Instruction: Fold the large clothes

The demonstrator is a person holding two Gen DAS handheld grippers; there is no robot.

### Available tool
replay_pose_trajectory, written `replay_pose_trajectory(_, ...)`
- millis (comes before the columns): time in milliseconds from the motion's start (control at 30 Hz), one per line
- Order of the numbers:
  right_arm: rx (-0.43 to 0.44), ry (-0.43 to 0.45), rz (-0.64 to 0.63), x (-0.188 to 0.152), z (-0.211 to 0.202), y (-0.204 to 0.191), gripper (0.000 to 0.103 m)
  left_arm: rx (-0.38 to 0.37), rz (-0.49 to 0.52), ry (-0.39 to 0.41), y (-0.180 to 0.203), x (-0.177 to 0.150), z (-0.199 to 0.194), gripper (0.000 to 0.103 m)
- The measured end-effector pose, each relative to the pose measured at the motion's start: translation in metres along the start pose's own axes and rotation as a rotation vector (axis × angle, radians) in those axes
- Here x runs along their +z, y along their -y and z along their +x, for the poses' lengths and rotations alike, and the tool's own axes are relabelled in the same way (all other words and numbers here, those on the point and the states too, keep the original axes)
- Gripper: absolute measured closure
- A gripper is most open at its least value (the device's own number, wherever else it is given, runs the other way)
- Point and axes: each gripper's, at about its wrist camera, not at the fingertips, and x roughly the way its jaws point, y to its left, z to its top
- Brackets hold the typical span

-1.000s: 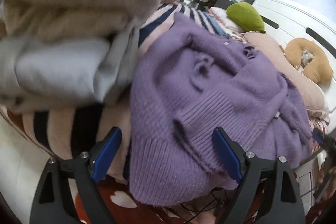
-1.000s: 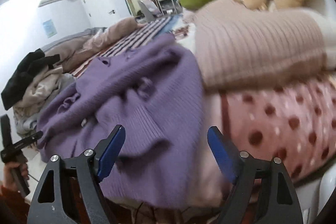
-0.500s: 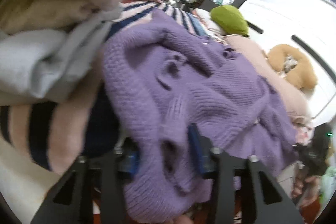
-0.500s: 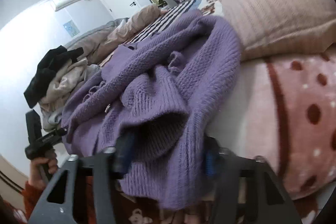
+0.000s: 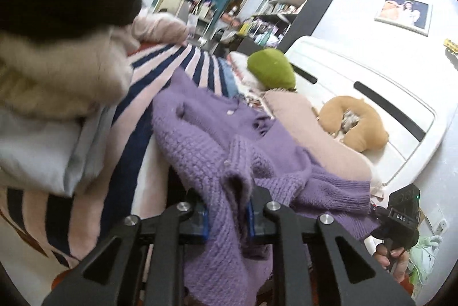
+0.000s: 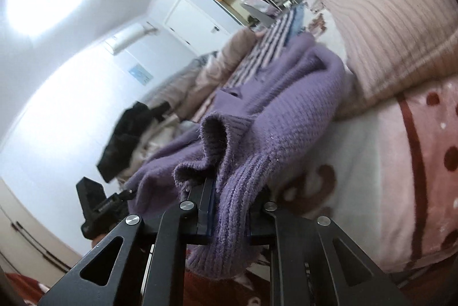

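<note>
A purple knitted cardigan [image 5: 217, 145] lies spread on the bed, and also shows in the right wrist view [image 6: 286, 117]. My left gripper [image 5: 227, 215] is shut on a bunched fold of its ribbed hem. My right gripper [image 6: 229, 213] is shut on the other end of the hem and holds it lifted above the bed edge. The other gripper shows at the edge of each view, the right one [image 5: 400, 220] and the left one [image 6: 97, 205].
A pile of beige, grey and black clothes [image 5: 57, 71] sits at the left on a striped blanket [image 5: 128, 139]. A pink ribbed pillow [image 6: 386, 28], a green cushion [image 5: 270, 68] and a tan neck pillow [image 5: 355, 125] lie by the white headboard [image 5: 372, 82]. A dotted pink blanket [image 6: 400, 162] covers the near edge.
Both grippers went from open before the hem to shut on it. They have since lifted the hem and the views have tilted upward.
</note>
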Motion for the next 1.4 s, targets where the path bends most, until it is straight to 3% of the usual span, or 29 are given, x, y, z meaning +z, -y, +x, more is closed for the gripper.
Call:
replay_pose_trajectory(400,0.109,0.076,-0.133,0.021,-0.071,-0.081,0.094,-0.167,0.073,0.213,0.041,0.033,-0.105,0.088)
replay_pose_trajectory(500,0.107,0.098,-0.157,0.032,-0.084,-0.095,0.094,-0.178,0.094,0.232,0.049,0.048,-0.113,0.088)
replay_pose_trajectory(600,0.028,0.113,-0.186,0.052,-0.083,-0.098,0.094,-0.127,0.108,0.217,0.048,0.067,-0.101,0.088)
replay_pose_trajectory(667,0.015,0.105,-0.173,0.068,-0.075,-0.093,0.094,-0.102,0.108,0.190,0.046,0.081,-0.086,0.088)
replay_pose_trajectory(867,-0.052,0.026,-0.163,0.136,-0.017,-0.064,0.094,0.089,0.152,0.067,0.029,0.131,-0.004,0.086)
replay_pose_trajectory(933,-0.103,-0.015,-0.142,0.162,0.012,-0.047,0.094,0.165,0.190,0.005,0.025,0.145,0.030,0.085)
replay_pose_trajectory(1067,-0.226,-0.118,-0.041,0.201,0.074,0.005,0.094,0.238,0.188,-0.140,0.008,0.158,0.098,0.085)
replay_pose_trajectory(1133,-0.284,-0.157,-0.012,0.212,0.098,0.028,0.094,0.269,0.192,-0.188,0.002,0.163,0.129,0.085)
replay_pose_trajectory(1233,-0.374,-0.213,0.036,0.218,0.136,0.067,0.094,0.265,0.120,-0.244,-0.015,0.172,0.170,0.084)
replay_pose_trajectory(1300,-0.394,-0.234,0.062,0.219,0.152,0.085,0.094,0.329,0.123,-0.294,-0.025,0.177,0.200,0.081)
replay_pose_trajectory(1400,-0.426,-0.276,0.110,0.217,0.174,0.112,0.093,0.348,0.095,-0.361,-0.041,0.172,0.232,0.077)
